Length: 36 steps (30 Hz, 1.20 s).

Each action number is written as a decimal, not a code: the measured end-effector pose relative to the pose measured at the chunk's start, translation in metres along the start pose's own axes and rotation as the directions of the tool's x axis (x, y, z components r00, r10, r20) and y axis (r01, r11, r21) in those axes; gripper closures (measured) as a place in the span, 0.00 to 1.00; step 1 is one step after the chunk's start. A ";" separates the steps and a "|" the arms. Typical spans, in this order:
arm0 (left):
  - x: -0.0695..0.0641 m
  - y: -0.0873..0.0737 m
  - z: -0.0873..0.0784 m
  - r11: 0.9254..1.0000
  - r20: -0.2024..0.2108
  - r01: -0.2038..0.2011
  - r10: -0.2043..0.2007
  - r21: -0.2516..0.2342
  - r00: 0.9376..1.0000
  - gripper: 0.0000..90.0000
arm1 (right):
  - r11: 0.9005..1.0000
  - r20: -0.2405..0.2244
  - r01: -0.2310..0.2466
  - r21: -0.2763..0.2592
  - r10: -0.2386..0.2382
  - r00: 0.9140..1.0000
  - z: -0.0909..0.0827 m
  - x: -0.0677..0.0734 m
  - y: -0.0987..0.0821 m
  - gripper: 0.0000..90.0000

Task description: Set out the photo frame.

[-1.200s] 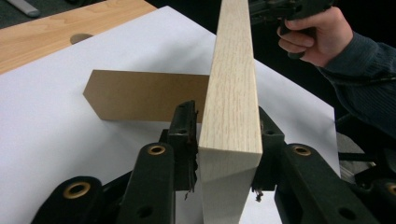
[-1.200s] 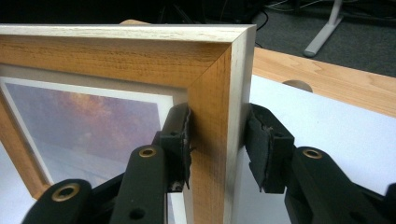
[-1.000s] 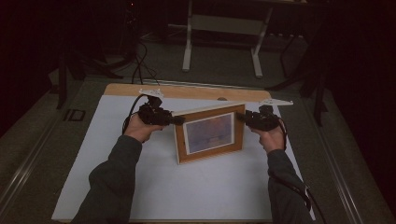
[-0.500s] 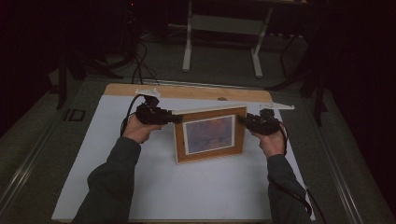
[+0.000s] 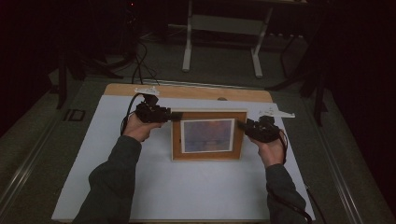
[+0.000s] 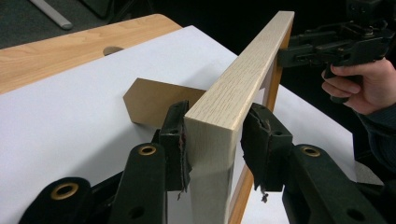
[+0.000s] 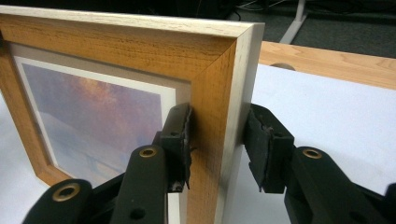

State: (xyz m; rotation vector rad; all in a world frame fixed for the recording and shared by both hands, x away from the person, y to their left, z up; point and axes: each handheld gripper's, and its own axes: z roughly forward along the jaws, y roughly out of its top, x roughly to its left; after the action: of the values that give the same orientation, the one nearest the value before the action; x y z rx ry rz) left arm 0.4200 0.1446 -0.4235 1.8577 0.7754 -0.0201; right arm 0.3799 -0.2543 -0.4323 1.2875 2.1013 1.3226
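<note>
Ok so from where I'm standing: the left gripper (image 5: 176, 115) has its jaws about halfway apart, one on each face of the left end of the picture frame (image 5: 208, 135), up near the top corner. The pads look like they're touching the wood, but those jaws have just been opening a bit with the frame between them, so I wouldn't call that a firm pinch. The frame itself stands upright on the white sheet (image 5: 187, 196), around the middle of the table and closer to its far edge (image 5: 187, 91) than the near one, with its cardboard easel leg (image 6: 154, 105) sticking out behind. Over on the right, the right gripper (image 5: 241, 125) is clamped across the frame's right end, a pad on the front and one on the back, jaws fairly wide because the moulding is thick. What worries me: if the left side loosens more while the right hand pulls, the frame could pivot or tip on its face. Smooth wood plus small pads means slipping, and that leg could fold under if it gets dragged over the sheet.
</note>
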 end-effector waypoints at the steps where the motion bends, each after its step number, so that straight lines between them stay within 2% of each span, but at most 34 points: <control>1: 0.000 0.000 0.000 1.000 0.004 0.000 0.000 0.000 1.000 0.70 | 1.000 0.000 0.000 0.000 0.000 1.000 0.000 0.000 0.000 0.69; 6: 0.002 0.000 -0.001 1.000 0.015 -0.006 0.006 0.001 1.000 0.70 | 1.000 0.006 -0.002 -0.004 0.002 1.000 -0.002 0.003 -0.002 0.69; 24: 0.004 -0.003 -0.012 1.000 0.018 -0.003 0.003 0.007 1.000 0.70 | 1.000 -0.019 0.018 0.010 -0.018 1.000 -0.003 0.012 -0.003 0.69; 36: 0.002 -0.005 -0.015 1.000 0.025 0.005 -0.005 0.007 1.000 0.70 | 1.000 -0.034 0.026 0.016 -0.026 0.999 -0.002 0.012 -0.003 0.69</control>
State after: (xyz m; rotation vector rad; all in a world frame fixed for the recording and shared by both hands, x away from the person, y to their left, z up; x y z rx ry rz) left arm 0.4140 0.1597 -0.4219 1.8590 0.7637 -0.0495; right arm 0.3706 -0.2460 -0.4314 1.2485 2.1489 1.3275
